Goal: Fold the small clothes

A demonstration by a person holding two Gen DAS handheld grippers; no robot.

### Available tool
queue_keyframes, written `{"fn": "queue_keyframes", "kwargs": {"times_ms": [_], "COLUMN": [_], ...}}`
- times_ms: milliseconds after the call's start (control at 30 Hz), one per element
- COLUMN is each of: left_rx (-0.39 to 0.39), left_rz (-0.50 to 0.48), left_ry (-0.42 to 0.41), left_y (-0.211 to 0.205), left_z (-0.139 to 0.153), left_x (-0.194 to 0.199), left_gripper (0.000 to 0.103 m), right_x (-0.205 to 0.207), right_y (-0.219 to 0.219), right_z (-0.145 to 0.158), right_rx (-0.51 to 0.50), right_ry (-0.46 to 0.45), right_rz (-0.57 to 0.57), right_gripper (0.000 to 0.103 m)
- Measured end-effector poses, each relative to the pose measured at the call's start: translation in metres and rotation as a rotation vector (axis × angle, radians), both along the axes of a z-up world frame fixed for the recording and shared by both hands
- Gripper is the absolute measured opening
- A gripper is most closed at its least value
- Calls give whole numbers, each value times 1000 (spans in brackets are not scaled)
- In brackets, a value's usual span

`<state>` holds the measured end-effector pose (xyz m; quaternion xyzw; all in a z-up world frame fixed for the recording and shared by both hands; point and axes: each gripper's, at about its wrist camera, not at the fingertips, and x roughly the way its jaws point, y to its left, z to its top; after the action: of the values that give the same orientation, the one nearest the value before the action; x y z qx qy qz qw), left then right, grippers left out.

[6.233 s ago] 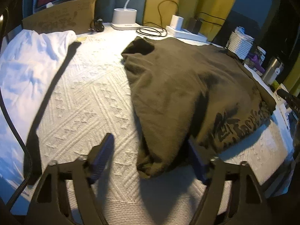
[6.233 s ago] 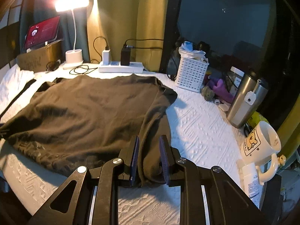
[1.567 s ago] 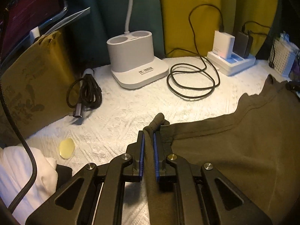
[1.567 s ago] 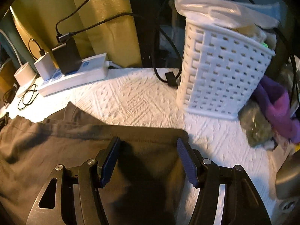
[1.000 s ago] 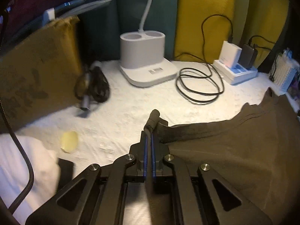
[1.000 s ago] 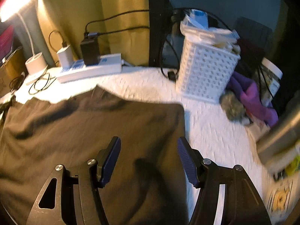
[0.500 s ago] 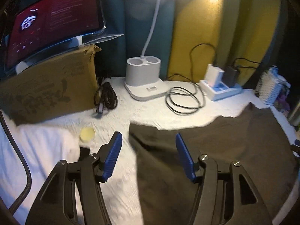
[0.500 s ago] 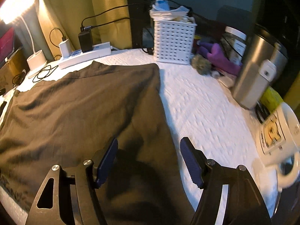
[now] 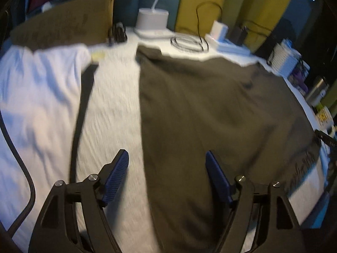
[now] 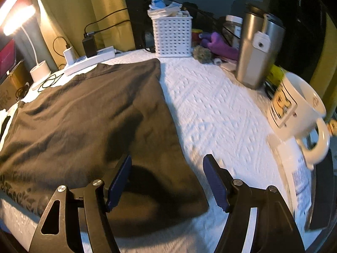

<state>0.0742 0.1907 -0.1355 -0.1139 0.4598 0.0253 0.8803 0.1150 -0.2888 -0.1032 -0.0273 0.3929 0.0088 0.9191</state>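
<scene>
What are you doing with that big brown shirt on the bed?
A person is folding clothes with two hand-held tongs. The dark olive-brown T-shirt lies spread flat on the white textured cover. The left tongs and the right tongs are both open above its near edge, gripping nothing.

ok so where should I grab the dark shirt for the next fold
Probably the near right corner of the dark shirt, approached from the right with the right hand-held gripper. That corner lies flat with bare white cloth beside it, so one finger can slide underneath.
</scene>
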Motion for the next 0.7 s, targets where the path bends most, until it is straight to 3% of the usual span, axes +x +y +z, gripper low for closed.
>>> {"fn": "queue_keyframes", "kwargs": {"times_ms": [133,300,500,600,667,700], "left_rx": [35,3,10,66,70,62], "left_rz": [17,54,39,24,9,6], "left_ry": [20,22,-3,-19,-41,-48], "left_y": [-11,-10,-16,-24,-26,-26], "left_z": [-1,0,-2,-4,-5,-5], "left_x": [-19,-35,-47,-48,-50,-51], "left_gripper": [81,81,78,59,24,18], "right_x": [-15,-33,-51,-55,-55,-54], "right_y": [-7,-18,-36,-29,-23,-19], "right_z": [-4,-5,-12,-14,-16,-17], "right_rx": [20,43,183,221,248,256], "right_ry": [9,7,24,25,24,23], "right_rz": [-13,-35,-48,-9,13,22], "right_gripper": [72,72,72,70,68,66]}}
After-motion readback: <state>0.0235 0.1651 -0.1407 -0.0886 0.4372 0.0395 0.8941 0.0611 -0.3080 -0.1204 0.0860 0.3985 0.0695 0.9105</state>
